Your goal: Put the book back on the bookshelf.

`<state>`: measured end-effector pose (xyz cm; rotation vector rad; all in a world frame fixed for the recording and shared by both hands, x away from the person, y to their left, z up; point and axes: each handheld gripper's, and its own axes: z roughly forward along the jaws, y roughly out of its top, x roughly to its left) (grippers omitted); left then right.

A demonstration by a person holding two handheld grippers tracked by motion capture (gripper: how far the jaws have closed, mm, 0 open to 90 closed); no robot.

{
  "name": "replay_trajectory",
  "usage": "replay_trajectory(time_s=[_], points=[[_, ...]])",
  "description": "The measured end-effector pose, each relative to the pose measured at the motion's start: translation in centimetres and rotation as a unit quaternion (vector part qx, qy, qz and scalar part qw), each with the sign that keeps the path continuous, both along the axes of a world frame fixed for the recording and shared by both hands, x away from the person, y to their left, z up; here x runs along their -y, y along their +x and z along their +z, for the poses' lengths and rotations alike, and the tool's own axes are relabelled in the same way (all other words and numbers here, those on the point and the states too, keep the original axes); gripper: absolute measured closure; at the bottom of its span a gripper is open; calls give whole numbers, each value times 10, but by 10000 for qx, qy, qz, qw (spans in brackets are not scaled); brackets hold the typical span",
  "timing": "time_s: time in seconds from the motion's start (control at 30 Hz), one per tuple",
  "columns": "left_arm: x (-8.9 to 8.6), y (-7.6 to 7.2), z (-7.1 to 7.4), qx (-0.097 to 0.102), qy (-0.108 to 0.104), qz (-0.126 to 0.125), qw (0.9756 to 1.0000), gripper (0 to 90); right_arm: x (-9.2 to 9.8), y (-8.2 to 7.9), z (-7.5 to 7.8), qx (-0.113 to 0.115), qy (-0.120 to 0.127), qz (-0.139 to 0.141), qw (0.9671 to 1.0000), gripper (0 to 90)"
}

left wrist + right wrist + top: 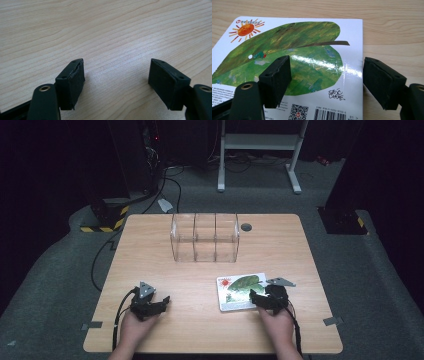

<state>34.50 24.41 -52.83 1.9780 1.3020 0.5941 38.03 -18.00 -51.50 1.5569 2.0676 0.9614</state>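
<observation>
At the left of the wooden table (150,250) the left gripper (161,303) rested low over bare wood near the front edge, its jaws standing well apart with nothing between them, as the left gripper view confirmed. Toward the middle, at the far side, a clear plastic organizer (205,238) with upright dividers stood empty. To the right of centre, near the front edge, lay the book (240,291), flat on the table with its back cover up: a green leaf, a small sun and a barcode. The right gripper (256,298) sat at the book's right-hand edge, jaws spread wide; in the right gripper view one pad (277,82) hung over the cover and the other stood just beyond the edge, neither pressing on it. The step in hand looked like the approach for a pickup of the book. The next move would likely call for getting one jaw under the edge, since the book lay flush on the wood, then closing on it
</observation>
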Motion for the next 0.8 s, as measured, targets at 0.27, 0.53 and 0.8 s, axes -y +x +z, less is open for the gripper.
replay_trajectory(time_s=[0.27,0.53,0.8], points=[[0,0,0,12,8,-4,10000,289,-44,-13,0,1,-42,283,9996,237],[2,-2,0,59,34,-93,9999,318,-68,-19,-1,-1,-29,338,9994,236],[14,-7,3,-37,-38,-193,9998,342,-73,-18,-1,-48,47,440,9990,232]])
